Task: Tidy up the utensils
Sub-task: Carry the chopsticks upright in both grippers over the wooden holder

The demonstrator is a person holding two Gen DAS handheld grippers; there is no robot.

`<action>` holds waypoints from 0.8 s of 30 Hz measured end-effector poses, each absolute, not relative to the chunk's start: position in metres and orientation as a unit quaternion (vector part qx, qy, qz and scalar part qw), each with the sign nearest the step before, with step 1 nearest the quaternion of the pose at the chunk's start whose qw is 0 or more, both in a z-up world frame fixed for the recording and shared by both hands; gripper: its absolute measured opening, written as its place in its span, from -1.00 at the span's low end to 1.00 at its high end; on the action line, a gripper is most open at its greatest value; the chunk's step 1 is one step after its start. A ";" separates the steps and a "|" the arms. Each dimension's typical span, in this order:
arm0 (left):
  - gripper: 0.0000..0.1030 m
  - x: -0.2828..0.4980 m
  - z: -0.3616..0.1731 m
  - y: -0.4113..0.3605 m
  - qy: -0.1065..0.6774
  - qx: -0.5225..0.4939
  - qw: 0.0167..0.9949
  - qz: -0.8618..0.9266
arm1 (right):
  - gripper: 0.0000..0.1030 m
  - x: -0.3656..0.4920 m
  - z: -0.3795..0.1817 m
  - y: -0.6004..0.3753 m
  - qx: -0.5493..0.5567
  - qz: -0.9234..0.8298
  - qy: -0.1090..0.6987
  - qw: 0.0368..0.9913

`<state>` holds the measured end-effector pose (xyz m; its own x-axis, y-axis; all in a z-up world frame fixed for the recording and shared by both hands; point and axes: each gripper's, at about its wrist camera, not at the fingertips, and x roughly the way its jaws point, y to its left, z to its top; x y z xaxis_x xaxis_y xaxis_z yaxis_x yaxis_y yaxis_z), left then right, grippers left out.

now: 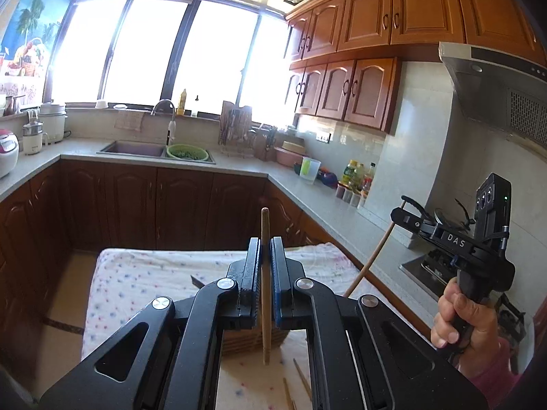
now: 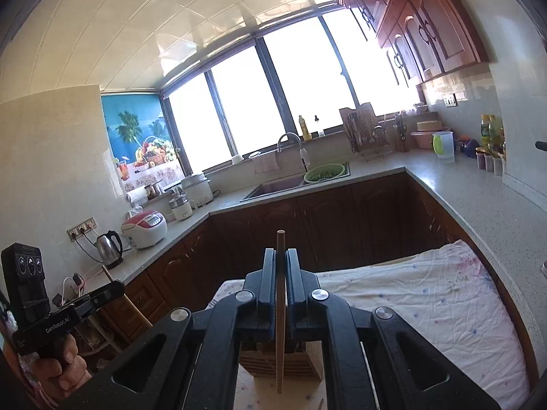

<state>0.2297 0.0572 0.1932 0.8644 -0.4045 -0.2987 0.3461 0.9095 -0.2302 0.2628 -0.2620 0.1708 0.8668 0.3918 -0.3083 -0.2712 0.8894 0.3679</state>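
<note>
My left gripper (image 1: 265, 244) is shut on a wooden chopstick (image 1: 265, 222) that stands upright between its pads, both ends sticking out. The right gripper (image 2: 281, 252) is shut on a second chopstick (image 2: 280, 239), also upright. Both are held high over a slatted wooden utensil holder (image 2: 294, 358), also in the left wrist view (image 1: 239, 341), on a dotted white cloth. In the left wrist view a hand holds the right gripper (image 1: 402, 206) at the right, its chopstick (image 1: 374, 247) slanting down. The left gripper (image 2: 118, 285) shows at the far left of the right wrist view. Loose chopsticks (image 1: 301, 376) lie on the cloth.
The cloth-covered table (image 2: 427, 294) stands in a U-shaped kitchen. The counter (image 1: 307, 198) carries a sink (image 1: 133, 148), a green colander (image 1: 187, 152), a dish rack and bottles (image 1: 355, 174). A kettle (image 2: 108, 247) and rice cooker (image 2: 145, 229) stand at the left; a range hood (image 1: 495, 82) hangs at the right.
</note>
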 end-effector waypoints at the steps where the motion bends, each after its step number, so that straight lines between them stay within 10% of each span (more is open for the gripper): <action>1: -0.91 0.236 0.197 0.059 0.167 -0.087 0.964 -0.191 | -0.90 0.269 0.173 -0.261 0.161 0.170 0.186 0.954; 24: -0.90 0.314 0.085 0.060 0.220 -0.131 0.962 -0.094 | -0.90 0.345 0.060 -0.235 0.201 0.137 0.218 0.945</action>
<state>0.3140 0.0604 0.0848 0.8858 -0.2389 -0.3977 0.1235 0.9477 -0.2943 0.3447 -0.2353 0.0602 0.8675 0.3471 -0.3564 -0.1723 0.8817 0.4392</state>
